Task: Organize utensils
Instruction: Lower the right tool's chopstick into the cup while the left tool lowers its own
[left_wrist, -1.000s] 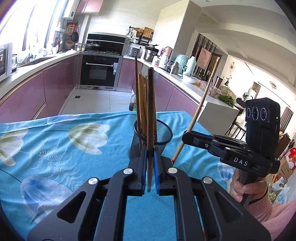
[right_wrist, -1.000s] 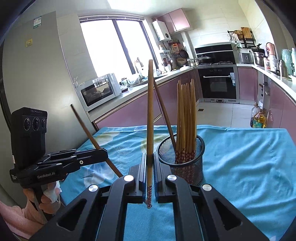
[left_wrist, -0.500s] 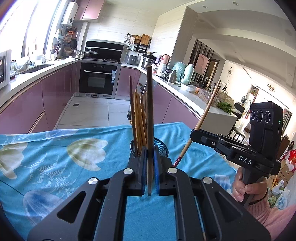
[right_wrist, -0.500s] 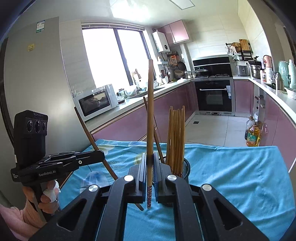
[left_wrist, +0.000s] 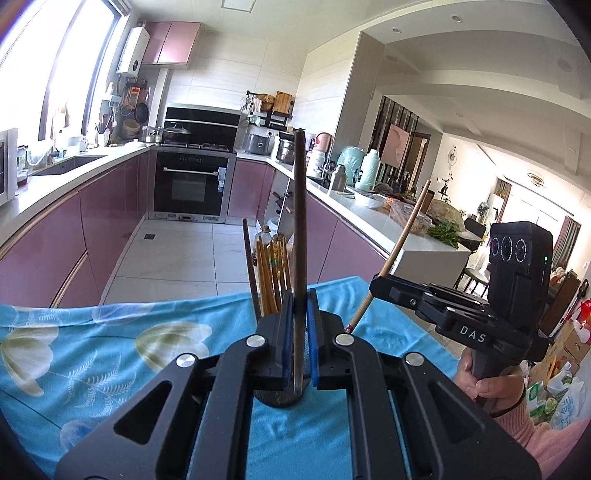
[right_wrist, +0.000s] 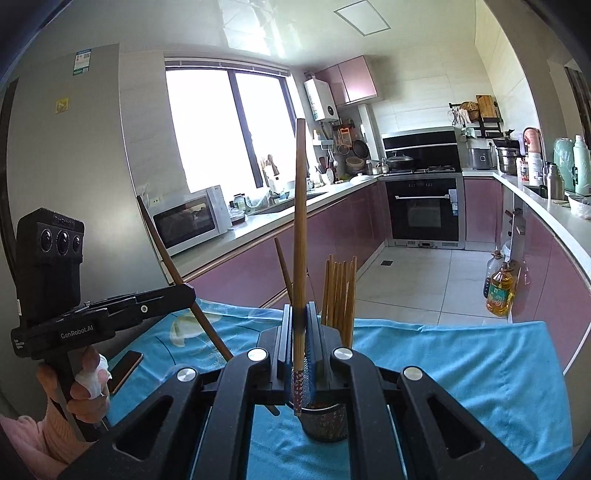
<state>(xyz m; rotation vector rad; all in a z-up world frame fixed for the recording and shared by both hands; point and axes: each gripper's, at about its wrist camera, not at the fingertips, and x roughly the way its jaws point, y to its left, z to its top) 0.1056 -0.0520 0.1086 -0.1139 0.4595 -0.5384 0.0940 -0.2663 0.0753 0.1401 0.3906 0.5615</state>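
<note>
**Colours on my feeds**

I see a turquoise cloth (left_wrist: 110, 332) with pale cream tulip prints over the surface. My left chopstick (left_wrist: 300, 236) is dark brown; my right one (right_wrist: 300, 236) is golden tan with a red-and-white dotted tip. Both grippers are black with blue pads (right_wrist: 312, 343). The mesh holder (right_wrist: 325, 421) is dark.

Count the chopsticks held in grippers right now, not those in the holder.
2: one dark chopstick upright in the left gripper, and one lighter chopstick with a patterned tip upright in the right gripper.
</note>
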